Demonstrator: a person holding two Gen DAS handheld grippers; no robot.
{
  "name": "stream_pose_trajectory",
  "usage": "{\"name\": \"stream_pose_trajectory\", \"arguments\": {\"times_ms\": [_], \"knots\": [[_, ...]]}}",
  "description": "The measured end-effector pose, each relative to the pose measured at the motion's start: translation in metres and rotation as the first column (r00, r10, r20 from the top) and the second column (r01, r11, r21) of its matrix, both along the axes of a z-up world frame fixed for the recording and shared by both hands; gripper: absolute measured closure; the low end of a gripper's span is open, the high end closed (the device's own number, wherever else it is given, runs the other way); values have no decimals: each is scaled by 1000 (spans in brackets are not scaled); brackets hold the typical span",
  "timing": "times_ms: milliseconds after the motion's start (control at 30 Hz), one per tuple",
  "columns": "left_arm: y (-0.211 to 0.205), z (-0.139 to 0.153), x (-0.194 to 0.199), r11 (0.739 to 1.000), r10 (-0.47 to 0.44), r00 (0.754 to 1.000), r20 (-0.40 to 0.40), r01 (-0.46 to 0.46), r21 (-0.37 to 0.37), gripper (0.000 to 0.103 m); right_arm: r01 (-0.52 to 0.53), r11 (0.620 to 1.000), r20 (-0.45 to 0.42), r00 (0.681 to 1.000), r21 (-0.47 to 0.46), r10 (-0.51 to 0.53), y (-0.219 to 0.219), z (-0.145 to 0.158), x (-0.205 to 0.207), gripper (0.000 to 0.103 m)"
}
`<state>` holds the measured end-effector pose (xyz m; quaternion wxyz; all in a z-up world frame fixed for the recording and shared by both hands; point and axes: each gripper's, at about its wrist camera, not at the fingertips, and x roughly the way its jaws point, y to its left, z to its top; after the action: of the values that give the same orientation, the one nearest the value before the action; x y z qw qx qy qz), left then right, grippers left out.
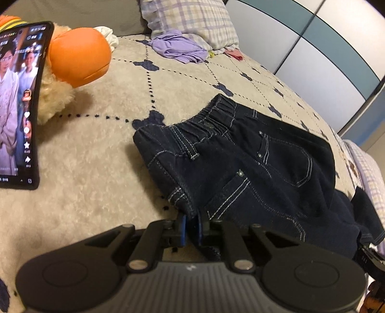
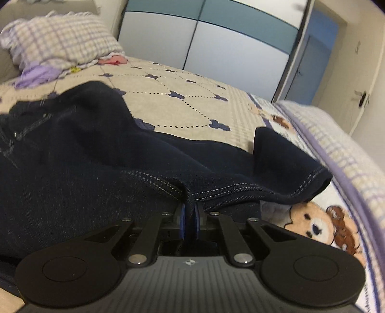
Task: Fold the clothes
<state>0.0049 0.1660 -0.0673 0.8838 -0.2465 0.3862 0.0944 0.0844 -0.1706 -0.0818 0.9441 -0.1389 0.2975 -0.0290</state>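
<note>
Dark navy jeans (image 1: 252, 168) with white stitching lie on the beige bedspread (image 1: 101, 149), elastic waistband toward the far side. My left gripper (image 1: 191, 228) is shut on the jeans' near edge by a pocket seam, cloth pinched between its blue pads (image 1: 182, 228). In the right wrist view the same jeans (image 2: 96, 156) bunch up in front, and my right gripper (image 2: 190, 221) is shut on a stitched hem edge. A loose hem flap (image 2: 288, 166) curls up to the right over the bear-print blanket.
A phone (image 1: 19, 103) playing a video stands at the left beside a plush toy with an orange part (image 1: 79, 55). A purple garment (image 1: 178, 48) and a checked pillow (image 1: 190, 21) lie at the head. Wardrobe doors (image 2: 216, 41) stand beyond the bed's far side.
</note>
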Motion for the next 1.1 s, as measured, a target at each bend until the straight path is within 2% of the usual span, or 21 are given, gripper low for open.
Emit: {"name": "stream_pose_trajectory", "arguments": {"times_ms": [167, 333, 433, 733, 867, 967, 1100], "knots": [[0, -1, 0, 1000, -6, 1000, -11, 6, 8, 89, -15, 997, 37, 999, -71, 18, 9, 1, -12, 94], [4, -3, 0, 1000, -6, 1000, -22, 6, -5, 83, -9, 992, 88, 996, -123, 20, 13, 17, -35, 70], [6, -4, 0, 1000, -3, 1000, -27, 3, -16, 80, -30, 990, 88, 995, -138, 42, 10, 22, -44, 67], [7, -4, 0, 999, 6, 1000, -31, -7, -33, 78, -121, 979, 119, 983, -162, 141, 11, 38, -75, 66], [8, -6, 1, 999, 10, 1000, -30, -11, -38, 75, -231, 960, 130, 959, -158, 252, 22, 44, -89, 66], [8, -7, 2, 999, 14, 1000, -28, -15, -45, 73, -340, 934, 108, 930, -109, 351, 30, 45, -96, 66], [14, -9, 3, 996, 29, 999, -26, -31, -79, 73, -469, 881, 34, 881, -57, 471, 38, 40, -100, 66]]}}
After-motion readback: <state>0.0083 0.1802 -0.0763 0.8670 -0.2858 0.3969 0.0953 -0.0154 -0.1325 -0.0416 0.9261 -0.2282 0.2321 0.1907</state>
